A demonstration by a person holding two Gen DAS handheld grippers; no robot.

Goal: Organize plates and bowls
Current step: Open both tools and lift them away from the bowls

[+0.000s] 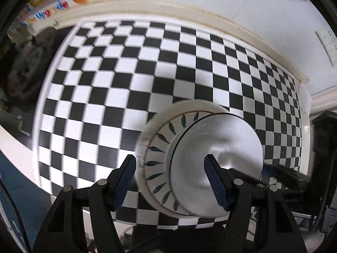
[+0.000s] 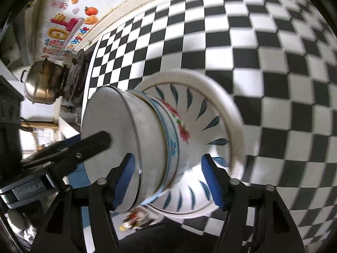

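The stacking looks close to done. On the checkered table a nest of dishes stands in the lower centre of both views: a wide plate with blue leaf marks at the bottom, a flowered bowl inside it, and a plain white bowl on top (both views are tilted and blurred, so "top" is my reading of the nesting).

The left gripper has its jaws apart, with one pad over the white bowl's hollow and the other outside the plate's rim, gripping nothing that I can make out. The right gripper also has its jaws apart, straddling the side of the stack; whether either pad touches the dishes I cannot tell.

My judgement is that the white bowl is just being seated or checked. The next move calls for confirming it sits level in the flowered bowl, then drawing both grippers straight back without nudging the stack sideways.

At the left of the right view, a steel pot stands well apart from the dishes.
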